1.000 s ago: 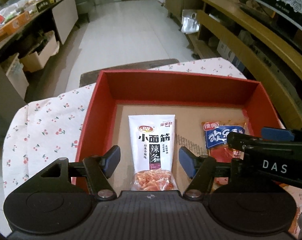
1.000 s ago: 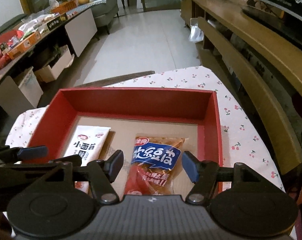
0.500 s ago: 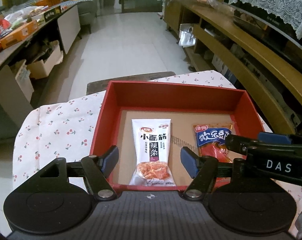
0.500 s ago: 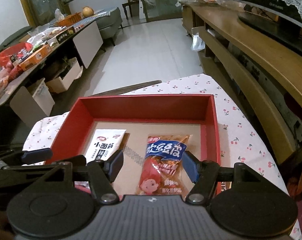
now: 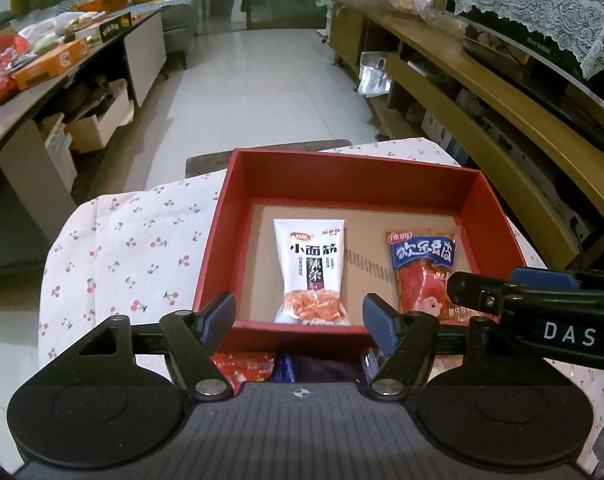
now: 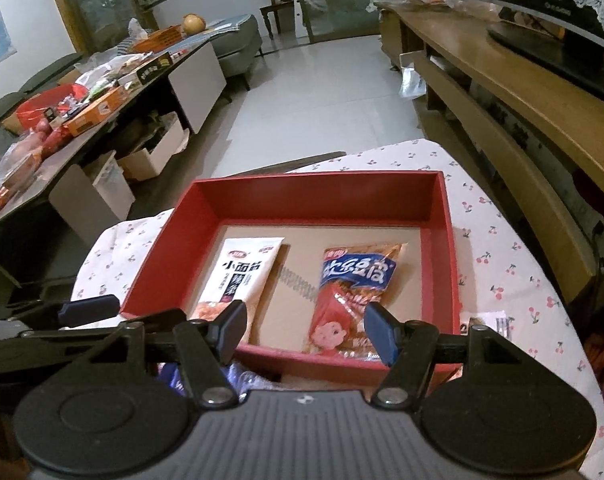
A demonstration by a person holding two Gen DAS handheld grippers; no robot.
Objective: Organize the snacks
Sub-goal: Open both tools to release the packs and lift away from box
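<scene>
Two empty grippers above a red box with two snack packets

The left gripper (image 5: 300, 316) and right gripper (image 6: 305, 328) point steeply down at the near edge of the red box (image 5: 238, 216), jaws apart, holding nothing; the left jaws have just been opening. The white packet (image 5: 309, 272) lies left, the red-blue packet (image 5: 421, 268) right. Only the left view shows more wrappers (image 5: 242, 366) near. The cherry-print cloth (image 5: 134, 248) covers the table; tiled floor (image 5: 262, 92) lies beyond.
</scene>
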